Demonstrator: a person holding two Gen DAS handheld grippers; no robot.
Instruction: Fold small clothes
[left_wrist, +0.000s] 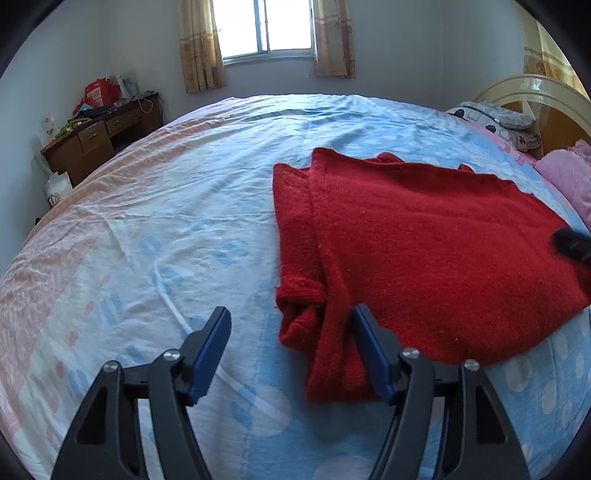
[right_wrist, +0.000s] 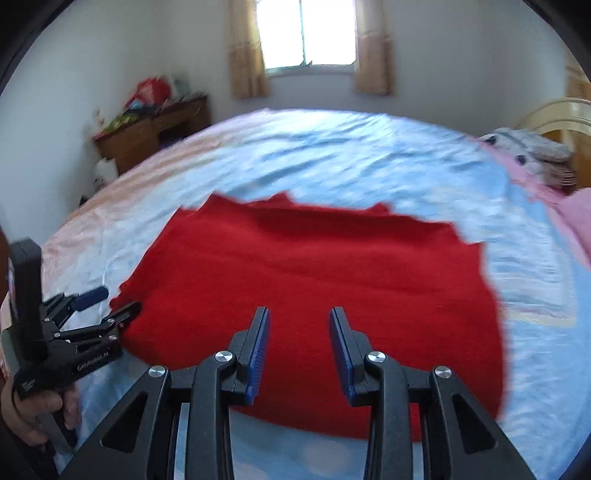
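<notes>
A red knitted garment (left_wrist: 424, 251) lies on the bed, folded over itself, with a bunched sleeve or edge at its near left side. It also shows in the right wrist view (right_wrist: 314, 277), blurred. My left gripper (left_wrist: 291, 321) is open and empty, just above the bed at the garment's near left corner, its right finger (left_wrist: 369, 347) over the cloth. It also shows at the left of the right wrist view (right_wrist: 118, 302). My right gripper (right_wrist: 299, 321) is open and empty over the garment's near edge. Its tip shows at the right edge of the left wrist view (left_wrist: 570, 243).
The bed sheet (left_wrist: 166, 240) is light blue, white and pink. Pillows (left_wrist: 495, 122) and a pink blanket (left_wrist: 569, 177) lie at the headboard (left_wrist: 535, 88) on the right. A cluttered wooden desk (left_wrist: 99, 136) stands at the far left under the window (left_wrist: 267, 26).
</notes>
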